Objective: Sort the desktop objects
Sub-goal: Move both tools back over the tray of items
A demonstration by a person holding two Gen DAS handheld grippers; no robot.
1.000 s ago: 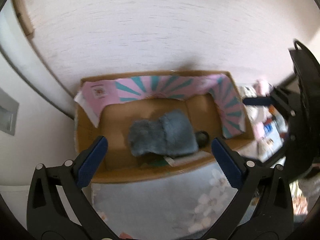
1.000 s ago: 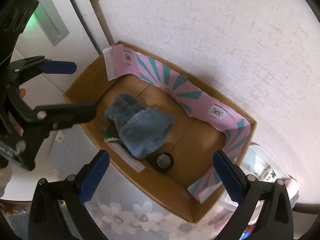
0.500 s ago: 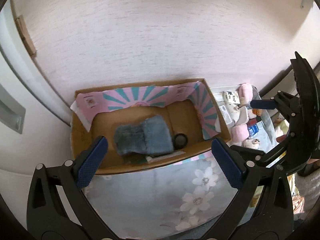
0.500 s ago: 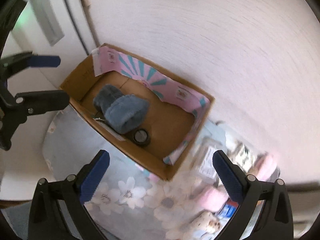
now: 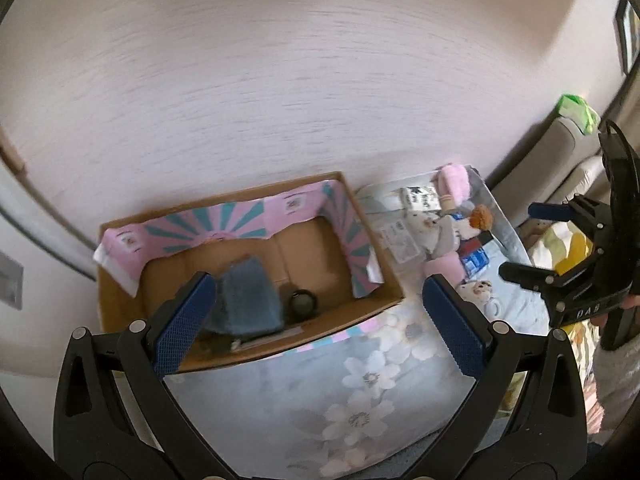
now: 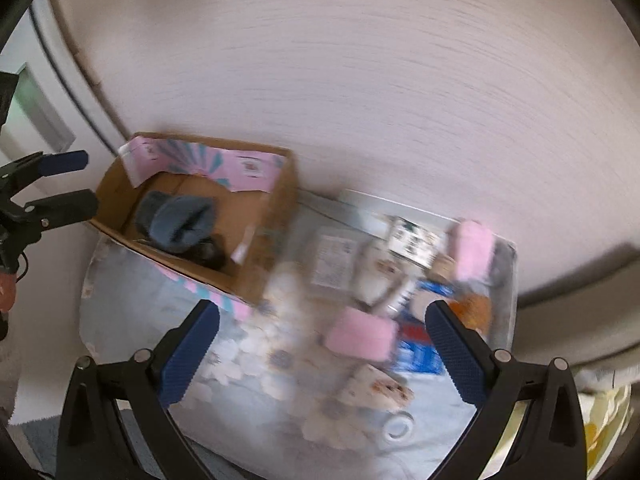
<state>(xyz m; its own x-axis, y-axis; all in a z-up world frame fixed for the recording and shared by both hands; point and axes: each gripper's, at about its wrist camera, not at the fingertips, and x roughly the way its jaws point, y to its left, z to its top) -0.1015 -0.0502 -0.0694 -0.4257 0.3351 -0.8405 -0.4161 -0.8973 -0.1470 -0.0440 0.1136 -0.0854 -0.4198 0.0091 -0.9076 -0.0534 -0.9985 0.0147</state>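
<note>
Both tongs, the left tongs (image 5: 320,320) and the right tongs (image 6: 322,346), stand wide open and hold nothing. On the table (image 5: 280,400), right of the cardboard box (image 5: 372,276), waits the pink fluffy block (image 6: 360,338). It looks soft and light, so I would pinch it across its short sides. "DAB" is readable on the right tool; the white label (image 5: 420,198) is too blurred.

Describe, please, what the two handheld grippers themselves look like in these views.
The left gripper and the right gripper match: black plastic frames with triangular cut-outs and silver pivot screws, each ending in two blue pads with a cross-hatched texture. Seen from the left wrist view, the right gripper's body carries white lettering, too small to read surely.
</note>
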